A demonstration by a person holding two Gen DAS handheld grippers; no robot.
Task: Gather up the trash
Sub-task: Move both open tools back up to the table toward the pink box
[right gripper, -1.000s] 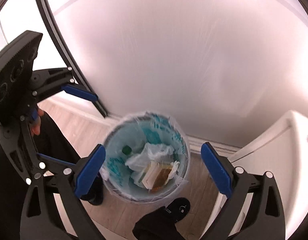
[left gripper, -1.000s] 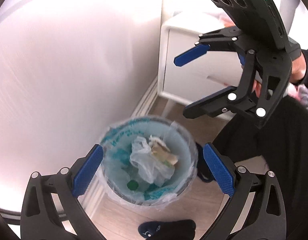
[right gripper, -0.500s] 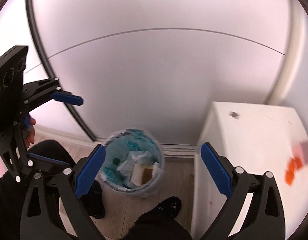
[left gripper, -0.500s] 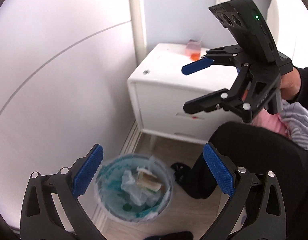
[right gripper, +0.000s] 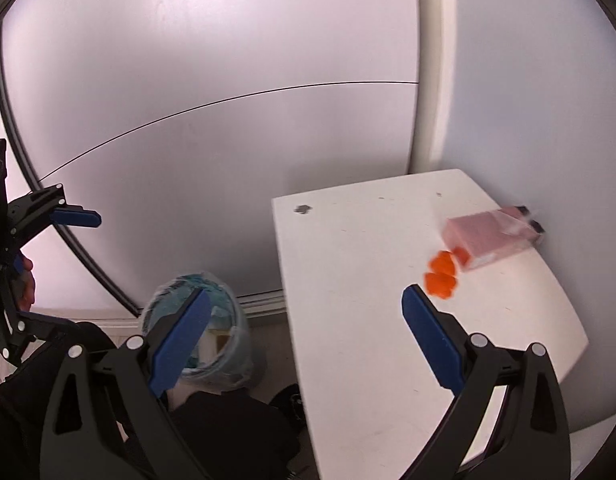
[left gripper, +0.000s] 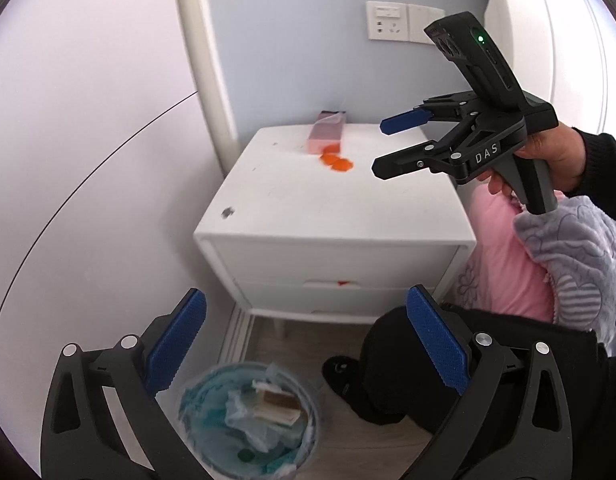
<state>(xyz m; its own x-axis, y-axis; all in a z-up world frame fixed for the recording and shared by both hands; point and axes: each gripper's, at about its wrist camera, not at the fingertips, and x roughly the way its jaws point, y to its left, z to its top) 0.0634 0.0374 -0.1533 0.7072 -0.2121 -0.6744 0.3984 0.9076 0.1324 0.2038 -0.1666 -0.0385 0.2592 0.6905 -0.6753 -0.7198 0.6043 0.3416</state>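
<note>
On the white nightstand surface [right gripper: 388,280], orange scraps [right gripper: 440,274] and a pink packet [right gripper: 488,240] are left uncollected; the lined bin [left gripper: 243,416] is part-filled; the left gripper [left gripper: 308,356] and right gripper [right gripper: 308,344] are held apart, empty.

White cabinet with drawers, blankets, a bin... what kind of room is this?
Probably a bedroom: a white two-drawer bedside cabinet stands against a pale blue wall with a white wall socket, beside pink and grey quilted bedding. A small bag-lined waste bin sits on the wood floor.

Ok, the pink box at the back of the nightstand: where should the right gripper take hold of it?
Grip the pink box across its narrow width, near its front end, coming from above. It lies flat with its far end by the wall, so only the long sides look free. The right gripper is open. Mind the orange pieces.
</note>
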